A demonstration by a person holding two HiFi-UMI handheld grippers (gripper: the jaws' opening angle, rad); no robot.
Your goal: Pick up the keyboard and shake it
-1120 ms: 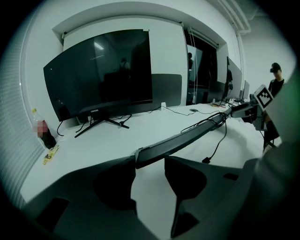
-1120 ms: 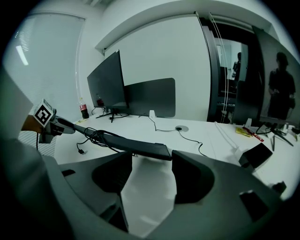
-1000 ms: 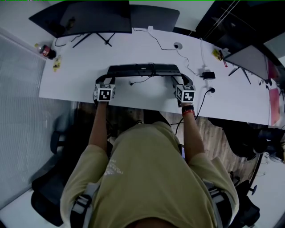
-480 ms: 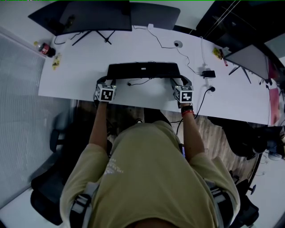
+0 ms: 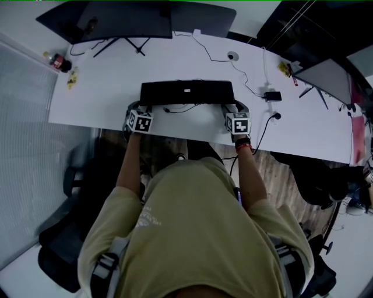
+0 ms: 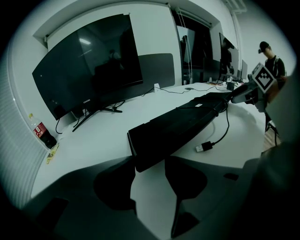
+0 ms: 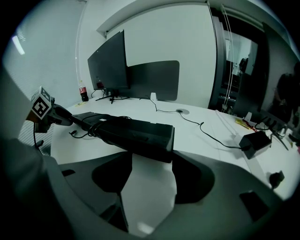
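Note:
The black keyboard is held off the white desk, lengthwise between both grippers. A small pale label shows on the face turned toward the head camera. My left gripper is shut on the keyboard's left end, which sits between the jaws. My right gripper is shut on the right end. The keyboard's cable hangs loose below it, and its USB plug rests on the desk. Each gripper's marker cube shows in the other's view.
A large dark monitor stands at the desk's back, and another monitor at the right. A cola bottle sits at the left end. A black adapter with cables and a cable grommet lie to the right. A person stands beyond the desk.
The keyboard has tipped from nearly edge-on to showing a broad face and has shifted slightly away from me. Both grippers moved with it, still gripping its ends.

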